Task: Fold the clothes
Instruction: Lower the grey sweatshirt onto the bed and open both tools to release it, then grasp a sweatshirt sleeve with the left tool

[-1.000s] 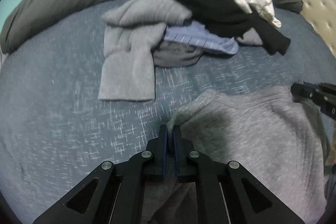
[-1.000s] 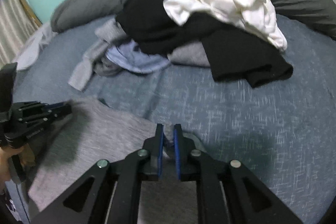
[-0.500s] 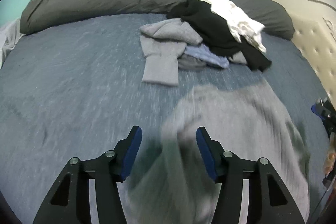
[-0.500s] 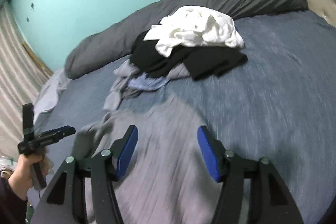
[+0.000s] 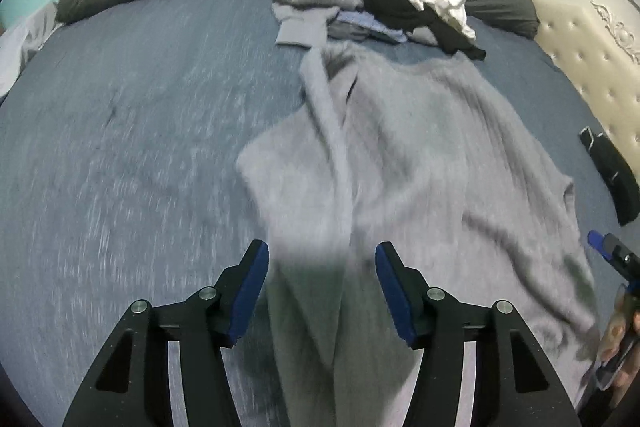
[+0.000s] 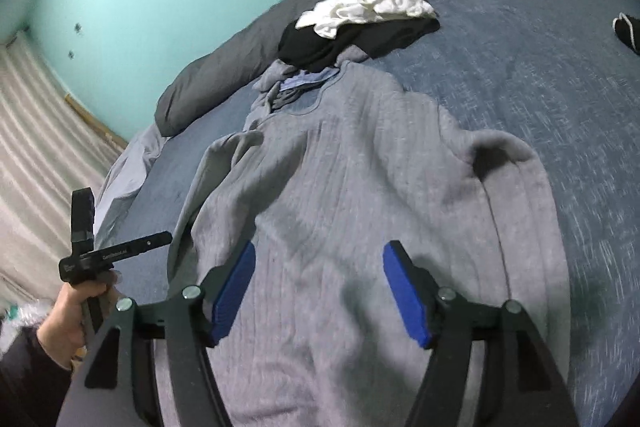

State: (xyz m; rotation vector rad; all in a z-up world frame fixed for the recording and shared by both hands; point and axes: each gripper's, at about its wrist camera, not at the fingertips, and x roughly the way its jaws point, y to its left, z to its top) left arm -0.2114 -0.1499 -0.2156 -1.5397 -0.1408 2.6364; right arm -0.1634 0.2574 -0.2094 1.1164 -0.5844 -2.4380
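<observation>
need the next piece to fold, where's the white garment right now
The white garment tops the clothes pile at the bed's far end, on a black garment, against the dark grey duvet roll.

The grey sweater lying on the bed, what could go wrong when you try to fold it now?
1. The grey sweater has one sleeve bunched along its body, so a fold might trap that lump.
2. Its top edge lies right by the clothes pile, so a fold could snag the pile.
3. Both the left tongs and right tongs have just opened and pinch nothing, so the next grab might catch only one layer.
</observation>
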